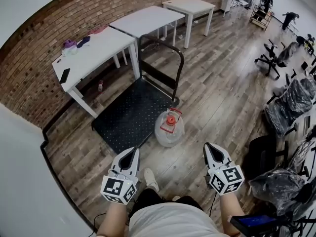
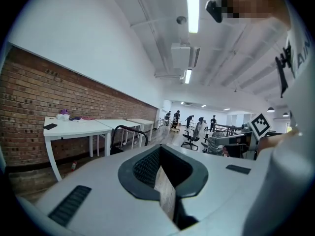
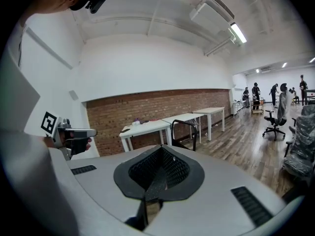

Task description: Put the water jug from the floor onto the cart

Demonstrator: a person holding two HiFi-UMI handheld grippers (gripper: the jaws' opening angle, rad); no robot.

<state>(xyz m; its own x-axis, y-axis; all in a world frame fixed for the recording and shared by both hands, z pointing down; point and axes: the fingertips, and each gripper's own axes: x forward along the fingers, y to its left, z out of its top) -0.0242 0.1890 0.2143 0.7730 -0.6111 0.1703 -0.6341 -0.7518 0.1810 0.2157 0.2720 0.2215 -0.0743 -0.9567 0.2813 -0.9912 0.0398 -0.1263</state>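
Two closed grippers held short of the jug on the floor

Farthest left runs a brick wall (image 1: 34, 78), and three white tables (image 1: 98, 51) stand in a row along it. The nearest table carries a dark flat device (image 1: 64, 75) and some purple items (image 1: 69, 44), and a small bottle (image 1: 100, 86) sits on the floor beneath it.

Just right of the nearest table stands the cart (image 1: 123, 120), a flat black platform with a dark looped handle (image 1: 170, 53) rising at its far end.

The left gripper (image 1: 129, 156) is held low in the head view, just off the platform's near corner and apart from the jug. Its own view shows both jaws pressed together with nothing between them.

The water jug (image 1: 169, 130), clear with a red cap (image 1: 171, 120), stands upright on the wooden floor (image 1: 217, 98). It is just beside the platform's right edge, close to the foot of the handle and not on the cart. Whether it touches the platform cannot be told.

The right gripper (image 1: 212, 151) hangs to the jug's right and nearer the person, apart from it. Its jaws are likewise closed and empty.

Farther right stand office chairs (image 1: 276, 58), some under plastic wrap (image 1: 291, 102), and several people (image 1: 266, 1) are at the room's far end
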